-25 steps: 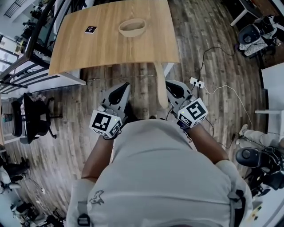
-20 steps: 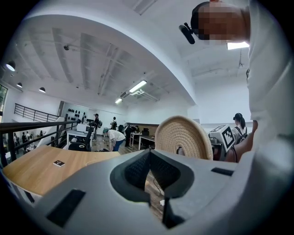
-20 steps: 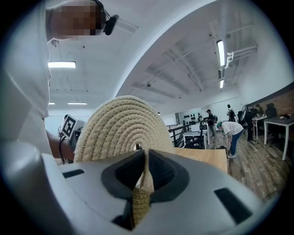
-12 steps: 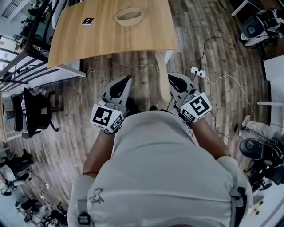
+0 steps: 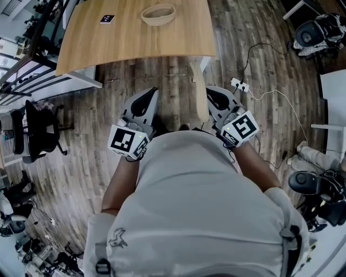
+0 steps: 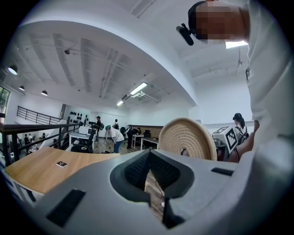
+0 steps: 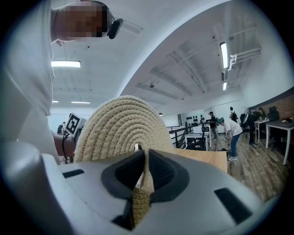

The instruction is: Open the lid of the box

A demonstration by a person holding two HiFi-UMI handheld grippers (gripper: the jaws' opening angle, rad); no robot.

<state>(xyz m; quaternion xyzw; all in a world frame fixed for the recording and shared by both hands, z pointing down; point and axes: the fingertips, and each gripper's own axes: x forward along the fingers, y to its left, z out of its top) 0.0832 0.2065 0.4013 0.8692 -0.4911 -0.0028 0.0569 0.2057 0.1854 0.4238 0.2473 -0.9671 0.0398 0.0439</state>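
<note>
The round woven rope lid (image 5: 200,100) is held on edge, off the table, between my two grippers. My right gripper (image 5: 208,91) is shut on its rim; in the right gripper view the lid (image 7: 121,124) rises as a big coiled disc right over that gripper (image 7: 146,160). My left gripper (image 5: 153,92) is beside the lid, shut, with nothing between the pads. In the left gripper view the lid (image 6: 187,137) stands to the right of the left gripper (image 6: 149,153). The open woven box (image 5: 158,13) sits far off on the wooden table (image 5: 130,43).
A small black-and-white marker tag (image 5: 107,19) lies on the table left of the box. On the wood floor are a power strip with a cable (image 5: 238,84), a black chair (image 5: 38,135) at left and dark equipment (image 5: 316,32) at right. People stand far back (image 6: 117,137).
The table and box have slid upward in the head view. Both grippers and the held lid sit a little farther back from the table edge.
</note>
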